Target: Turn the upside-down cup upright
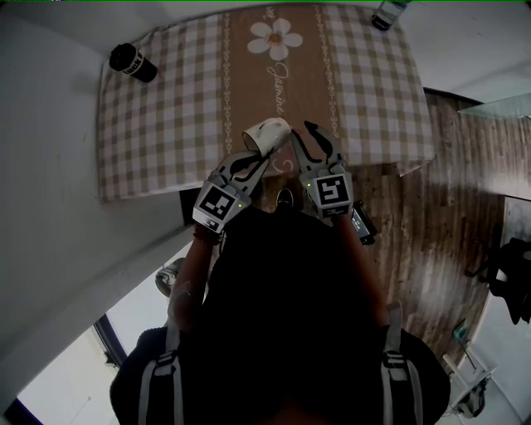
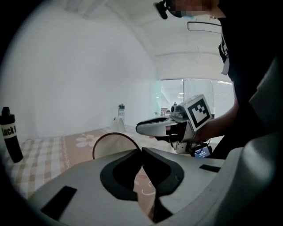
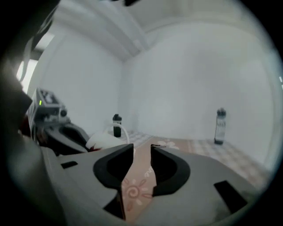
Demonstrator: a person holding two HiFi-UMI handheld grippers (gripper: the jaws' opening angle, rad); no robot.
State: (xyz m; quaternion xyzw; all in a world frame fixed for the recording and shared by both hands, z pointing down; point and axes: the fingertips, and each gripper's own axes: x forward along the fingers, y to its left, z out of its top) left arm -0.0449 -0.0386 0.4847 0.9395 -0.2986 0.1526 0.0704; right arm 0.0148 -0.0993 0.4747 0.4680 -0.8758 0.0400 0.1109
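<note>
Head view shows the cup tipped sideways, seemingly half turned, by the table's near edge, its rim pinched in the left gripper, with the right gripper's jaws apart and empty.

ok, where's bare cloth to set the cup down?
Free: checked cloth left of runner, black bottle only at its far corner; checked cloth right, clear bottle only at far edge; runner between flower and cup. Crowded: front middle: left gripper, cup, right gripper.

The left gripper and right gripper were grey with black-and-white marker cubes. The person wore black with grey shoulder straps.
</note>
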